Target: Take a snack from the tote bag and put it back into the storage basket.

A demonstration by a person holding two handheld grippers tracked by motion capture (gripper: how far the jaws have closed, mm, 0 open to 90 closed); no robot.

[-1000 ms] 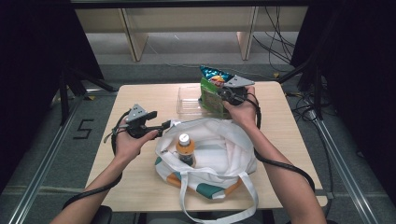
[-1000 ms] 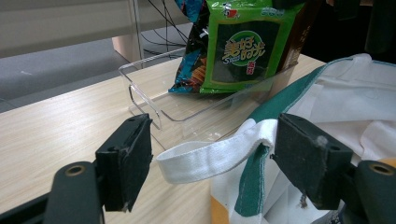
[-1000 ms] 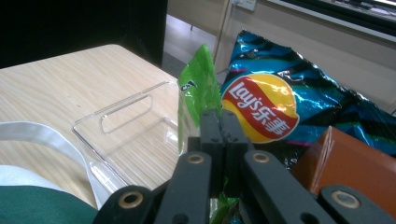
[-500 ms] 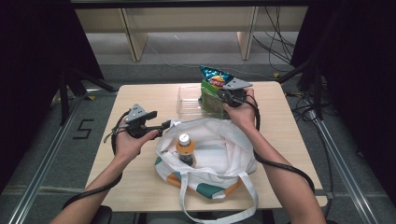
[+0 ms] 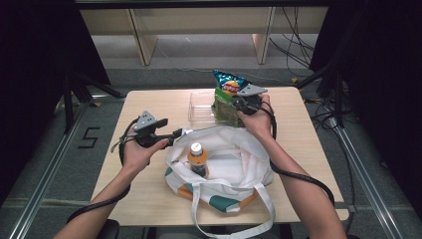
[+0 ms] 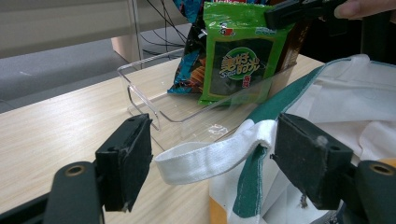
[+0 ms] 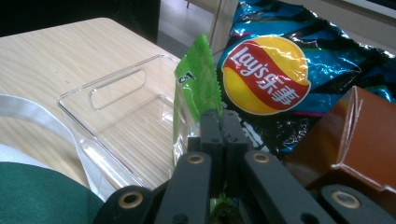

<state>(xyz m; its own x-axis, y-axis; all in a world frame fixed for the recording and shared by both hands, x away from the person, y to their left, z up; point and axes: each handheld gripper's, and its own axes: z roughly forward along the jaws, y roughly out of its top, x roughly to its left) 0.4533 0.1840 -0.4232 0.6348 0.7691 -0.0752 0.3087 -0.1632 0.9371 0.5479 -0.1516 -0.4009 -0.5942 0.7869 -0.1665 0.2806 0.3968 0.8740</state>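
Observation:
A green seaweed snack packet (image 7: 194, 93) stands in a clear plastic tray (image 7: 116, 112), and my right gripper (image 7: 219, 121) is shut on its top edge. From above, that right gripper (image 5: 236, 104) sits over the packet (image 5: 226, 107) at the table's far side. My left gripper (image 6: 210, 158) is open, with the white strap (image 6: 205, 156) of a tote bag (image 5: 239, 149) lying between its pads. In the high view the left gripper (image 5: 175, 133) points at the bag's left rim. An orange-labelled bottle (image 5: 197, 158) stands inside the bag.
A blue Lay's crisp bag (image 7: 280, 74) and a brown box (image 7: 355, 135) stand in the tray behind the green packet. The tray's left half (image 5: 199, 107) holds nothing. The bag's long handle (image 5: 234, 219) hangs over the table's near edge.

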